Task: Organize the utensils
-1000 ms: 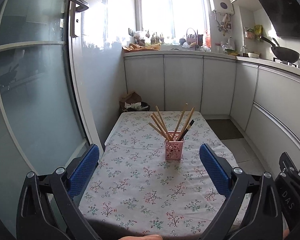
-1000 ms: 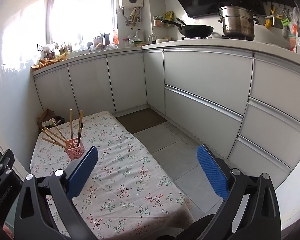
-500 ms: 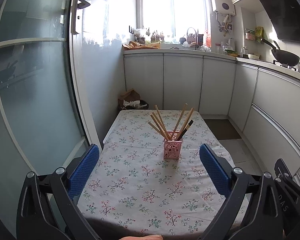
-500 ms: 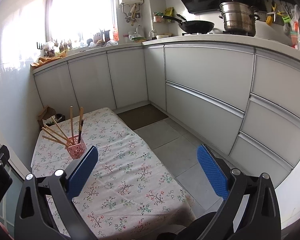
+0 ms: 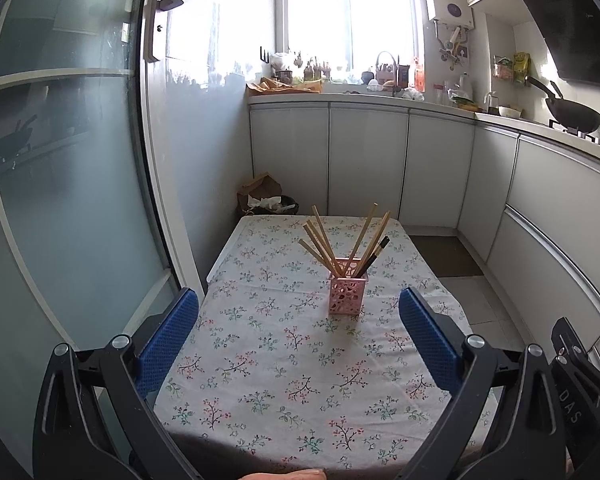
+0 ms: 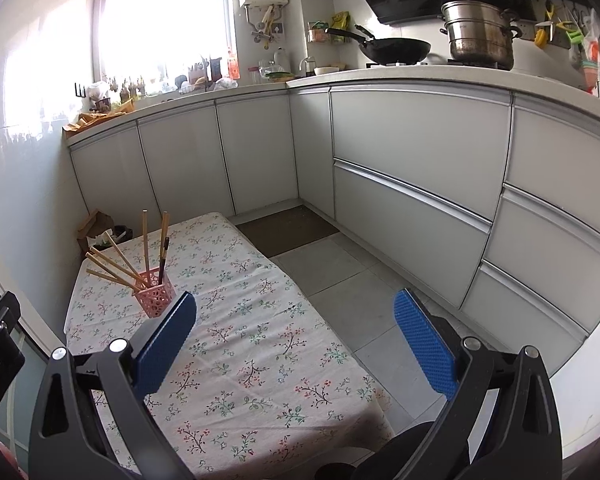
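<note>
A pink perforated holder (image 5: pixel 347 295) stands upright near the far middle of a table with a floral cloth (image 5: pixel 300 352). Several wooden chopsticks (image 5: pixel 320 245) and one dark one lean out of it. The holder also shows in the right wrist view (image 6: pixel 155 294), at the left of the table (image 6: pixel 260 344). My left gripper (image 5: pixel 298 340) is open and empty, held above the table's near end. My right gripper (image 6: pixel 294 342) is open and empty, above the table's right edge.
A frosted glass door (image 5: pixel 68 184) runs along the table's left side. White kitchen cabinets (image 6: pixel 412 184) wrap around the back and right, with tiled floor (image 6: pixel 340 280) between them and the table. A bin with paper bags (image 5: pixel 266 200) sits behind the table.
Both grippers have drawn back and risen a little, so the holder looks smaller and farther. Both stay open and empty.
</note>
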Tool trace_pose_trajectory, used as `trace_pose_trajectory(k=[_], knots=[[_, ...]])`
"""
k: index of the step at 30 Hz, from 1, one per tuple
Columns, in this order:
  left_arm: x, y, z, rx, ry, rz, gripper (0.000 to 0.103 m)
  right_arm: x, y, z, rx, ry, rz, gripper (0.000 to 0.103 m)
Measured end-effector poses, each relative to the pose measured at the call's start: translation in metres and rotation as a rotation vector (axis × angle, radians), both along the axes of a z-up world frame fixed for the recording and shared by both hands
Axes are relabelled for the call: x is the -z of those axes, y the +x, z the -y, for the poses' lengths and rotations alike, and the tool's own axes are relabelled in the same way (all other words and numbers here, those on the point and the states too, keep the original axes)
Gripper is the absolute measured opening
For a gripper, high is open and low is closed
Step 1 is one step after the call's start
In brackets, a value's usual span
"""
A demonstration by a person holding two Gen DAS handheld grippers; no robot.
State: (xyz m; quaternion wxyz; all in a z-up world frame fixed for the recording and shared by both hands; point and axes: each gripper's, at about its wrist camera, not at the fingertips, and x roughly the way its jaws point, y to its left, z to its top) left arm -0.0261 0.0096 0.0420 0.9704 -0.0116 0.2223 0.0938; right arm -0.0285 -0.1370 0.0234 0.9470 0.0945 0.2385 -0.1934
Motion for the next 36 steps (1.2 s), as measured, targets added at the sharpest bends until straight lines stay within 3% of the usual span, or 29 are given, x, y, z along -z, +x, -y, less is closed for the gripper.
trace_pose_trajectory(k=[36], knots=[[0.0023,0.0,-0.003,0.0,-0.017,-0.013,0.096,-0.0005,-0.0002,0.0027,-0.015,0.023,-0.002,0.097]])
